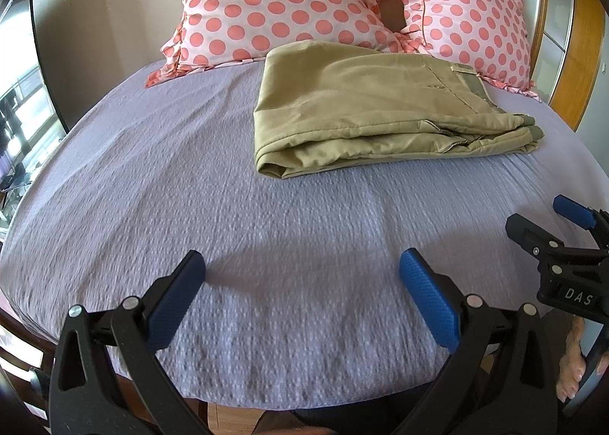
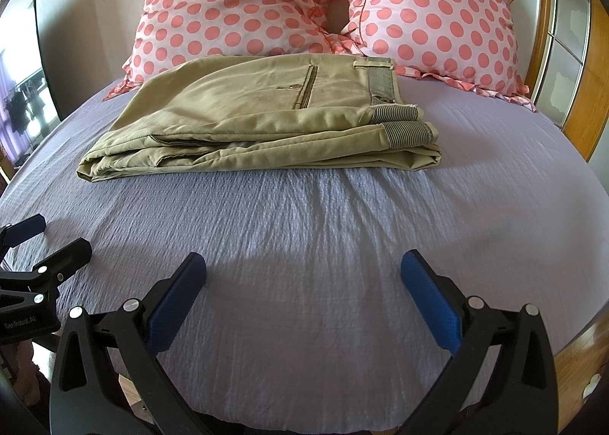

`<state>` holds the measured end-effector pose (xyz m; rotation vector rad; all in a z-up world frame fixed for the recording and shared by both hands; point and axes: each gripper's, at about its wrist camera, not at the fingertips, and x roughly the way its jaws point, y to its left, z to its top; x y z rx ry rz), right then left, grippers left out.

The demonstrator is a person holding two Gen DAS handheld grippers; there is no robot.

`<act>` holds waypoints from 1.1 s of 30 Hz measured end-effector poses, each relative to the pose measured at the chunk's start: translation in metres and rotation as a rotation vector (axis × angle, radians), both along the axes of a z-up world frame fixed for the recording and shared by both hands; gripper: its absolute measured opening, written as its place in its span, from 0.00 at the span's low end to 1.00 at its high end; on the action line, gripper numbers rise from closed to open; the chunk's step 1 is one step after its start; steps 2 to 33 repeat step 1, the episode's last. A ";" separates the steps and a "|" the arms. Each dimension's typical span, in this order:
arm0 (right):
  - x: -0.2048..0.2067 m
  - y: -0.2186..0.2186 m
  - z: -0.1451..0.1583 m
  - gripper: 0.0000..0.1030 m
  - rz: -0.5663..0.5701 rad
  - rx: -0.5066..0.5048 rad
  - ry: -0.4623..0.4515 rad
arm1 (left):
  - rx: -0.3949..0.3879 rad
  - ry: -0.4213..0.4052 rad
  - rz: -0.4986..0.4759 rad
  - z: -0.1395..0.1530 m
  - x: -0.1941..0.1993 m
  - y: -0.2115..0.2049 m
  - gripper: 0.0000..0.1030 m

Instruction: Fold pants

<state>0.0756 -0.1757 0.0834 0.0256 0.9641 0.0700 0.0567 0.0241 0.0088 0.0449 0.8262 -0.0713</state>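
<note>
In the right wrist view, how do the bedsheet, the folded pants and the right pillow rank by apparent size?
1. bedsheet, by far the largest.
2. pants and right pillow look alike in area; the pillow lies farther from the camera, so I do not rank them.

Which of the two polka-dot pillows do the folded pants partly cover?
The left pillow: the pants overlap its lower edge. The right pillow sits beside their waistband, uncovered.

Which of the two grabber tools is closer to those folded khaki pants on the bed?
Right, though only slightly. The pants lie ahead of the right gripper, a little to its left. The left gripper sits farther left, with the pants ahead and off to its right. Neither touches them.
</note>
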 end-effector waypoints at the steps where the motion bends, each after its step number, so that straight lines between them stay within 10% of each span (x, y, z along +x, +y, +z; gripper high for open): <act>1: 0.000 0.000 0.000 0.99 0.000 0.000 0.000 | 0.000 0.000 0.000 0.000 0.000 0.000 0.98; 33: 0.000 0.000 0.000 0.99 0.000 0.000 0.000 | 0.000 0.000 0.000 0.000 0.000 0.000 0.98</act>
